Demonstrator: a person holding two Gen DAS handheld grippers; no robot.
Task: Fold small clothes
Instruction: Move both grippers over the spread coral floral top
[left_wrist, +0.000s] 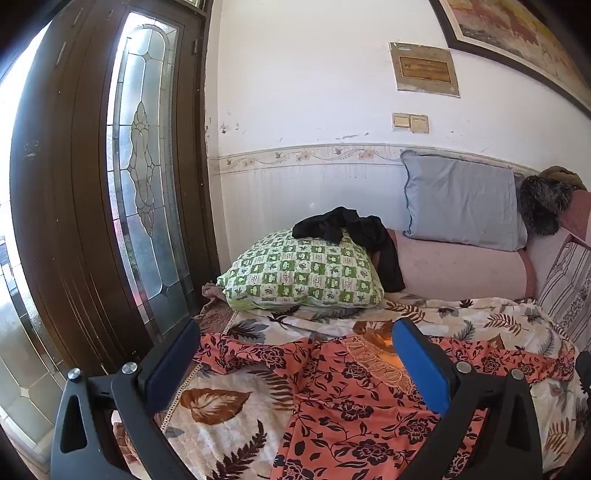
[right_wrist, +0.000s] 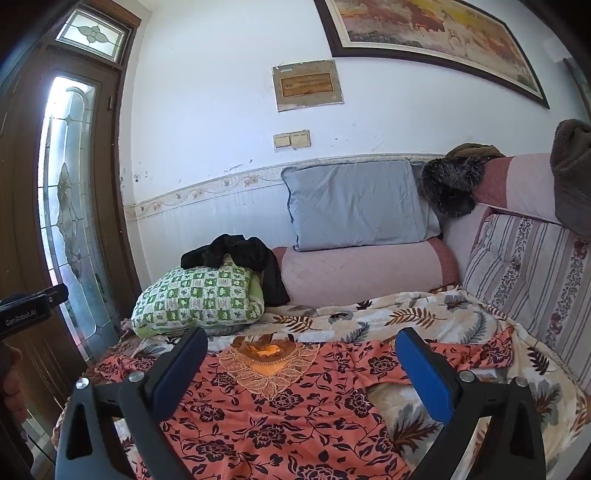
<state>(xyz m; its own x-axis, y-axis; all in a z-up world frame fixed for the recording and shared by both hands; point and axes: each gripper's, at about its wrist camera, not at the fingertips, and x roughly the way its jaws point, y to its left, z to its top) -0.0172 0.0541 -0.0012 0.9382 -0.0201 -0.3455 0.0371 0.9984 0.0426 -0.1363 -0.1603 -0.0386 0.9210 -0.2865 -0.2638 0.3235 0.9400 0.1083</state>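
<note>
- On the bed (right_wrist: 424, 314), an orange floral top (right_wrist: 280, 413) lies spread flat, unfolded.
- Both tools, left (left_wrist: 295, 354) and right (right_wrist: 301, 363), gape wide, holding nothing.
- Next, probably: grab the sleeve (right_wrist: 476, 350) at 2 o'clock.

The orange floral garment (right_wrist: 280, 417) is thin, matt cloth with a lace collar. The leaf-print blanket (right_wrist: 424, 317) looks plush. At nine o'clock, the door (left_wrist: 66, 192) is glossy dark wood with textured glass.
</note>
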